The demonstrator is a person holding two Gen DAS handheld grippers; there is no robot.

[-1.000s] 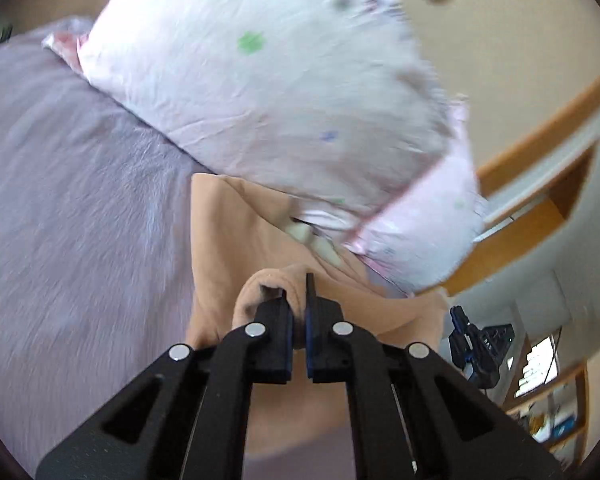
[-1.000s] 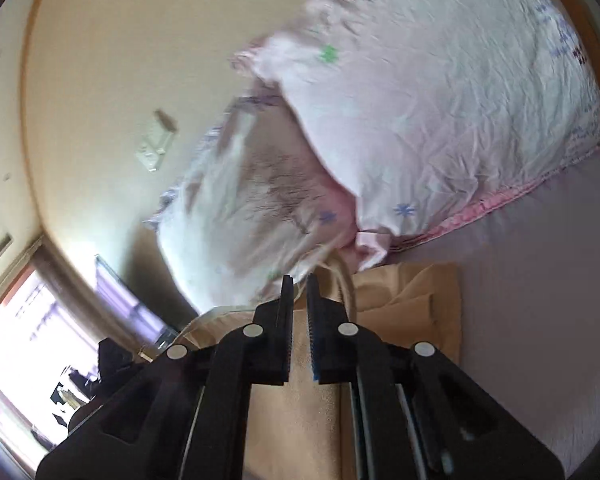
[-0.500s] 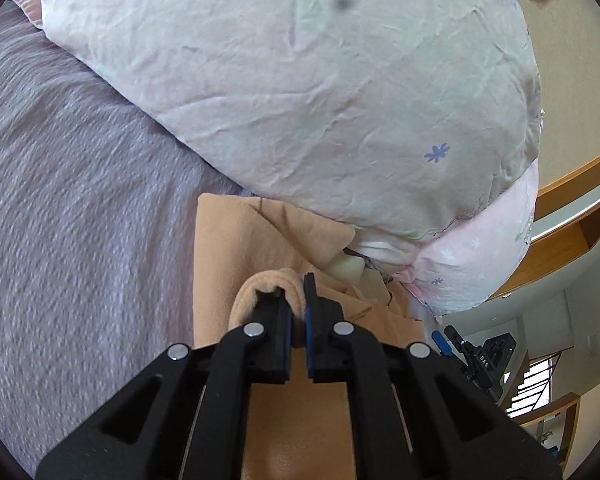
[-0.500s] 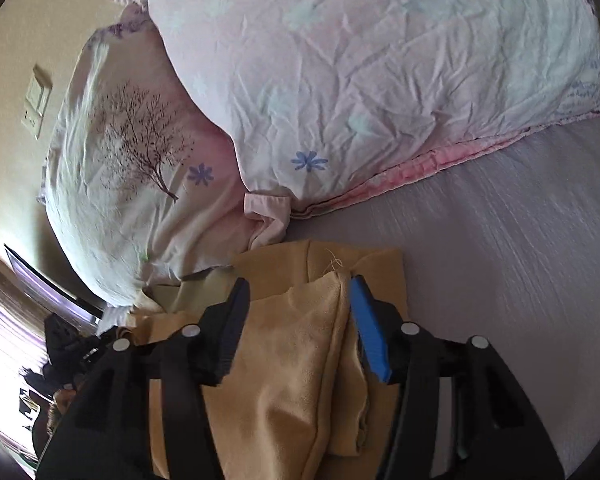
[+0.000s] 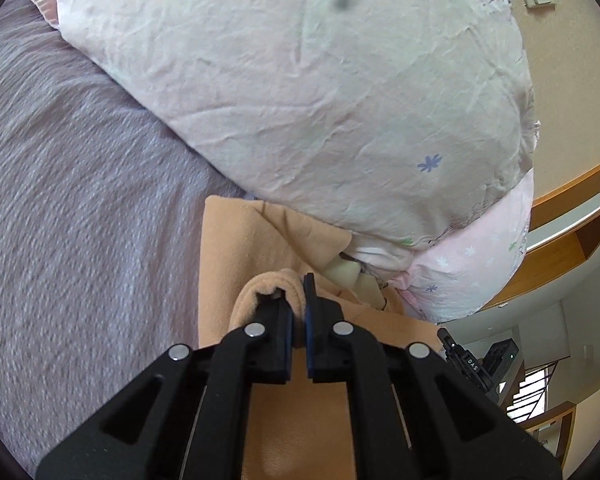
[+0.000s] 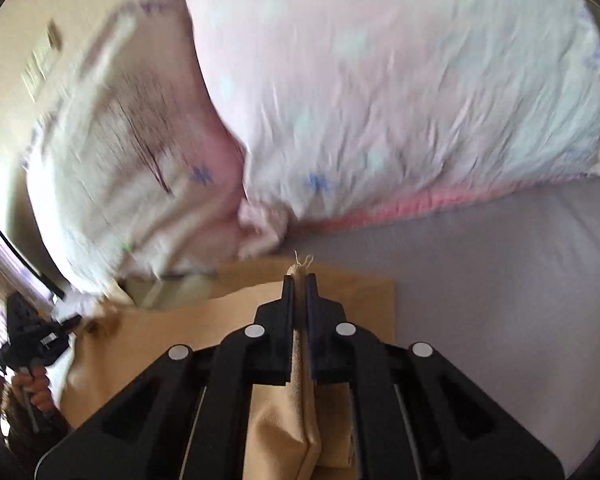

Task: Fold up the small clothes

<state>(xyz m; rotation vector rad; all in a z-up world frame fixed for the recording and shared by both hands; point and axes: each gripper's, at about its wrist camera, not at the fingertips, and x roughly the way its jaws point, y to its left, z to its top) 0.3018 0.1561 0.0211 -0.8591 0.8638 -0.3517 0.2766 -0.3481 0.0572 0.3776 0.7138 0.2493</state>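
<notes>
A tan garment (image 5: pixel 244 248) lies on the lilac bedspread (image 5: pixel 80 200), its far edge against the pillows. My left gripper (image 5: pixel 296 296) is shut on a rolled fold of the tan garment, which curls over the left finger. In the right wrist view, my right gripper (image 6: pixel 299 284) is shut on another edge of the tan garment (image 6: pixel 180 332); a tuft with loose threads pokes out past the fingertips. A pale cream piece (image 5: pixel 342 270) shows under the pillow edge.
Two large pale floral pillows (image 5: pixel 320 100) (image 6: pixel 380 80) lie just beyond the garment. The lilac bedspread (image 6: pixel 500 280) stretches to the right in the right wrist view. The other gripper (image 6: pixel 28 336) and the hand holding it show at far left there.
My right gripper was open around the garment's edge half a second ago and has shut on it. My left gripper stays shut on its fold and has barely moved.
</notes>
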